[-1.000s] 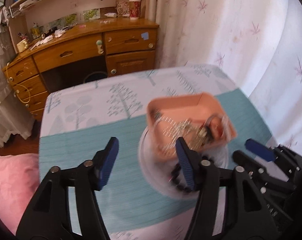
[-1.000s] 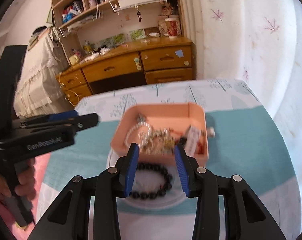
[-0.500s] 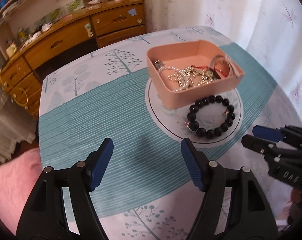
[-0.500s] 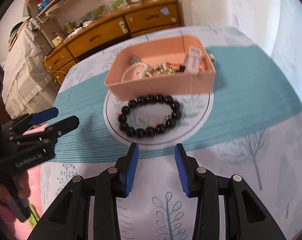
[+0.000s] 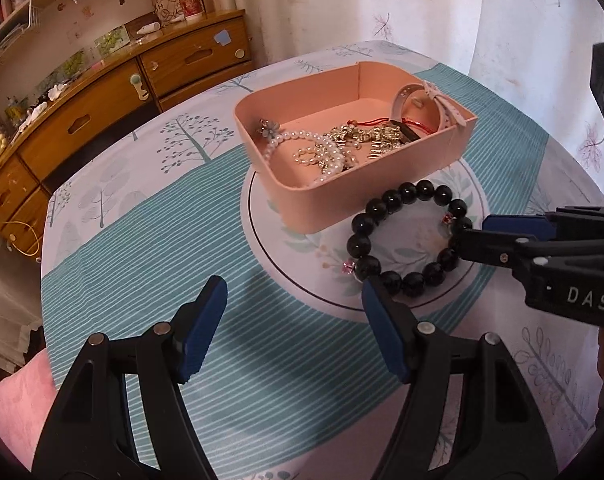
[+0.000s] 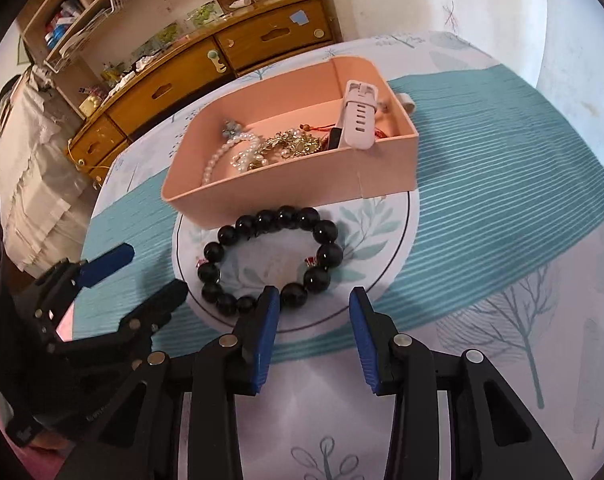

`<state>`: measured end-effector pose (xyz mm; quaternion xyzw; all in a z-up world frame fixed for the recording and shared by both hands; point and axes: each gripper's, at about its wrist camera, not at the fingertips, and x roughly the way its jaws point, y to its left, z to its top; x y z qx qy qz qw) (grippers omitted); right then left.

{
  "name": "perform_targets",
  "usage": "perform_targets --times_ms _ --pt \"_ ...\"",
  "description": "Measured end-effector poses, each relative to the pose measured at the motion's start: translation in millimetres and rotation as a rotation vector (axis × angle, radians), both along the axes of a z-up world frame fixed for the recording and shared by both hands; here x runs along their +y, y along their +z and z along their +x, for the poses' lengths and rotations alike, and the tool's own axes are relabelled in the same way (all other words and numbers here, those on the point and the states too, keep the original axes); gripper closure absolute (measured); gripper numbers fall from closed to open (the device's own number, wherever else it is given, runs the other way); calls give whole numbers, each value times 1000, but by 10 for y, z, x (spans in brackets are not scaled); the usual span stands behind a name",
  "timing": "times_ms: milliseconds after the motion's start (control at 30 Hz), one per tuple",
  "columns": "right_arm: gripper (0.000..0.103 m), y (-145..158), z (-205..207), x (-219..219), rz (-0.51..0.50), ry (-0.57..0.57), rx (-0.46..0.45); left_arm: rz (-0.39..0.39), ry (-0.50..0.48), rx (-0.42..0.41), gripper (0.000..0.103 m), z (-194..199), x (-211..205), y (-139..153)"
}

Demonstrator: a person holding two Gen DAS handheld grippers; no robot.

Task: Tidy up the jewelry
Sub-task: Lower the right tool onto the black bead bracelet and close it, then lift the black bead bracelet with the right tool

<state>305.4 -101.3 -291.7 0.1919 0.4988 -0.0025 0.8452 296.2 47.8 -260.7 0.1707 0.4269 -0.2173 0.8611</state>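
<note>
The right gripper [image 6: 313, 316] hangs with jaws spread and empty, just short of the black bead bracelet [image 6: 270, 258], which lies on the round plate [image 6: 385, 264] against the pink tray [image 6: 302, 184] of jewelry. The left gripper [image 5: 294, 320] gapes wide over the teal tablecloth [image 5: 142, 248], holding nothing.

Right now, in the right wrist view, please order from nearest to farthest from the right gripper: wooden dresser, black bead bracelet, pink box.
1. Black bead bracelet, just ahead of the right gripper, on the table.
2. Pink box, behind the bracelet.
3. Wooden dresser, against the far wall.
</note>
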Motion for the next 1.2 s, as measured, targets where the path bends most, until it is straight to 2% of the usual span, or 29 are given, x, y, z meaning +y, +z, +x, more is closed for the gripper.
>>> perform_targets --times_ms 100,133,200,233,267,400,533,633,733,767,933,1033,1200 --pt "72 -42 154 -68 42 -15 5 10 12 1 35 33 -15 -37" --pt "79 -35 162 -85 62 -19 6 10 16 1 35 42 -14 -49" --pt "81 -33 237 -87 75 -21 13 13 17 2 35 48 -3 -62" --pt "100 -8 266 -71 61 -15 2 16 16 0 35 49 -6 -65" --pt "103 40 282 -62 46 -4 -26 19 13 -3 35 44 -6 -64" --pt "103 169 322 -45 45 64 -88 30 -8 -10 35 6 -46 -72" --pt "103 271 346 -32 36 136 -109 57 -26 -26 35 -34 -110 -80" --pt "103 303 348 -73 16 129 -85 72 -32 -26 35 -34 -133 -109" --pt "102 164 359 -129 2 132 -15 73 -42 -27 35 -38 -154 -124" --pt "101 131 396 -121 3 139 5 74 -46 -26 35 -39 -162 -124" --pt "77 96 451 -158 28 137 24 47 -101 -21 35 -99 -208 -81" --pt "76 26 426 -190 28 140 50 37 -123 -12 35 -117 -236 -68" --pt "77 -16 489 -272 78 119 39 26 -134 -6 35 -128 -277 -43"
